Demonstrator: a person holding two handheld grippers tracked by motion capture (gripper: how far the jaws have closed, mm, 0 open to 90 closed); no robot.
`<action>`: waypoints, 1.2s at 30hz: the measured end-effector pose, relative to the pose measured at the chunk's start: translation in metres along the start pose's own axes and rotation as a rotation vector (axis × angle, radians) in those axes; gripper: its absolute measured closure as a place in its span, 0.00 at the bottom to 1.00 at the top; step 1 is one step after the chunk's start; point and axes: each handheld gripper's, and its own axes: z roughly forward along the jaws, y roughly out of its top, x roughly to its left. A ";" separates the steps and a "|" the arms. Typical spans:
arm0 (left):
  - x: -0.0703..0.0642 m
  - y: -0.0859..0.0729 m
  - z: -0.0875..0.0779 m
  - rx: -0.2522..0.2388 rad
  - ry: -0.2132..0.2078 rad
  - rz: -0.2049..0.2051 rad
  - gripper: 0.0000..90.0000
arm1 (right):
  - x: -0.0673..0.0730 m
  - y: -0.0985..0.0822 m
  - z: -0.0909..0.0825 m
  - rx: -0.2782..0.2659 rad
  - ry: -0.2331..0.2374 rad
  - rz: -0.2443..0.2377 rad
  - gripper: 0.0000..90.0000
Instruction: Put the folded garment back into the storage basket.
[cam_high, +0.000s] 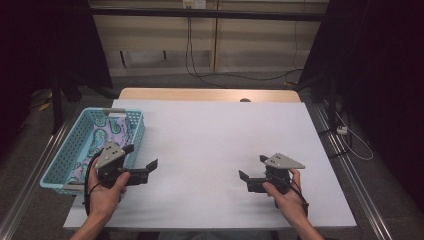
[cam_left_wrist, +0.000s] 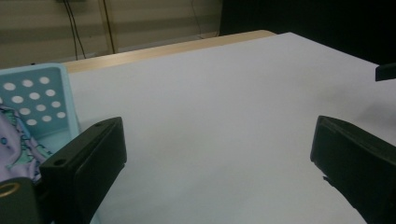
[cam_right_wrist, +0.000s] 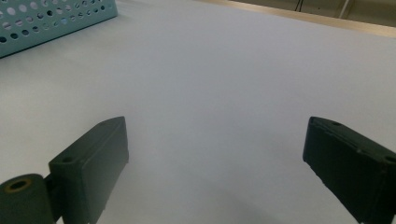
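Turquoise basket (cam_high: 75, 145) sits at the table's (cam_high: 215, 135) left edge, long axis running away from you, patterned cloth (cam_high: 107, 132) lying inside along it. Your left gripper (cam_high: 142, 160) hovers just beside its near corner, jaws wide apart and empty. Your right gripper (cam_high: 252, 167) is well apart, jaws spread too, holding nothing.

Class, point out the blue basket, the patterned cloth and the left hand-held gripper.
blue basket (cam_high: 64, 155), high view, left wall.
patterned cloth (cam_high: 111, 132), high view, upper fold.
left hand-held gripper (cam_high: 141, 157), high view, between its fingertips.

High view looks down; tool views skim the table (cam_high: 210, 135) — shared.
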 end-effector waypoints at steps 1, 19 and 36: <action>-0.003 0.000 0.001 0.002 0.005 0.010 0.04 | -0.001 -0.001 -0.002 -0.001 -0.004 0.004 0.07; -0.036 -0.018 0.023 0.033 -0.076 0.022 0.04 | -0.021 -0.024 -0.041 -0.011 -0.078 0.064 0.06; -0.040 -0.025 0.026 0.067 -0.084 0.036 0.04 | -0.024 -0.029 -0.054 -0.030 -0.104 0.085 0.06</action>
